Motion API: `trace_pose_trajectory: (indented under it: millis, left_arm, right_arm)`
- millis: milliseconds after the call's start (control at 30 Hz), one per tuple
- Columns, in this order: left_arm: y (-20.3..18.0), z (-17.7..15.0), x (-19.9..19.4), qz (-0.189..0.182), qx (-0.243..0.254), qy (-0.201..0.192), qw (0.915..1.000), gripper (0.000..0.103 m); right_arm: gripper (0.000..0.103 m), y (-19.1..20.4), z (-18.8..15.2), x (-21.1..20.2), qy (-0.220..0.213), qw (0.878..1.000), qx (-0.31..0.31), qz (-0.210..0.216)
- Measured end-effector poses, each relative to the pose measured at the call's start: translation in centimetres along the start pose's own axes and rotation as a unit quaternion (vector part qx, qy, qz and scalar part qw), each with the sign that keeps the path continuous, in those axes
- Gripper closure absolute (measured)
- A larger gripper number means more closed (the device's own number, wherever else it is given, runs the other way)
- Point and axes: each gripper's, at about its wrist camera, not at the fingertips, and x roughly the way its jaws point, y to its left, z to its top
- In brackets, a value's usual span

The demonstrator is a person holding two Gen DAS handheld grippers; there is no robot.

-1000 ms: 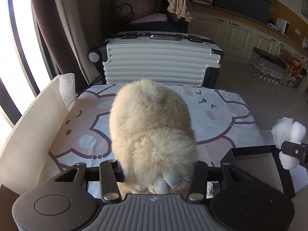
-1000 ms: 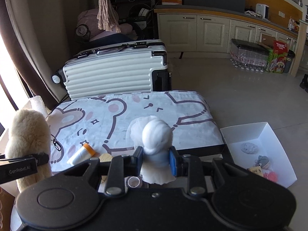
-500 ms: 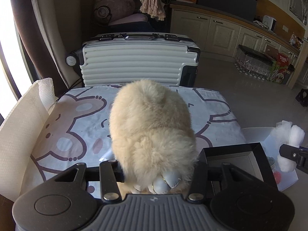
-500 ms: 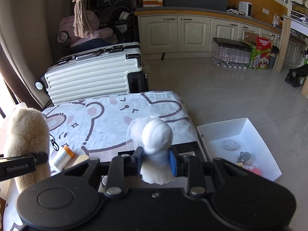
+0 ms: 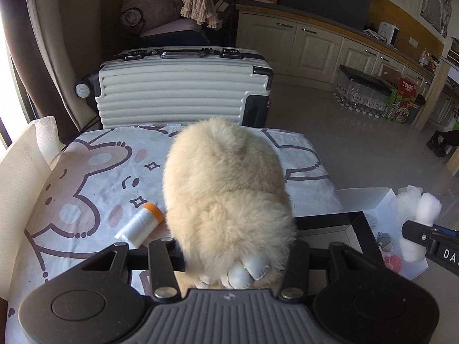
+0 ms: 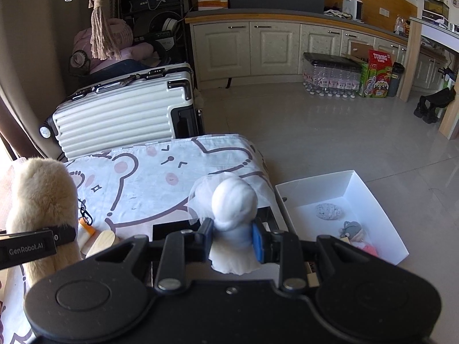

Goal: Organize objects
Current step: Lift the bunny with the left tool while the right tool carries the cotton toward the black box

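Observation:
My left gripper (image 5: 233, 253) is shut on a fluffy cream plush paw (image 5: 226, 195) and holds it above the table; the paw also shows in the right wrist view (image 6: 43, 195). My right gripper (image 6: 233, 239) is shut on a white doll with a veil (image 6: 233, 209), held over the table's right edge; the doll also shows in the left wrist view (image 5: 418, 218). A white open box (image 6: 358, 183) on the floor at the right holds several small toys. A black box (image 5: 361, 223) stands on the table under the grippers.
The table carries a bear-print cloth (image 5: 94, 177). A white thread spool with an orange cap (image 5: 140, 225) and a wooden piece (image 6: 103, 240) lie on it. A white suitcase (image 5: 183, 86) stands behind. A paper towel roll (image 5: 25, 169) is at the left.
Both grippers have swung to the right with their toys. The white floor box has come further into view and the thread spool now shows in the left wrist view.

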Motion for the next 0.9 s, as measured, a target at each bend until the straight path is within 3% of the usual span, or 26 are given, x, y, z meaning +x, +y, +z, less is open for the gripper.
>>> trace_pose_trajectory:
  millis: [367, 900]
  left_arm:
    - [-4.5, -0.1, 0.9, -0.046, 0.019, 0.004, 0.9987, 0.055]
    - [-8.9, -2.1, 6.6, -0.093, 0.021, 0.106, 0.9897, 0.055]
  right_arm:
    - [0.074, -2.4, -0.2, 0.8, 0.010, 1.000, 0.007, -0.021]
    - [0.074, -5.4, -1.5, 3.9, 0.059, 0.998, 0.013, -0.035]
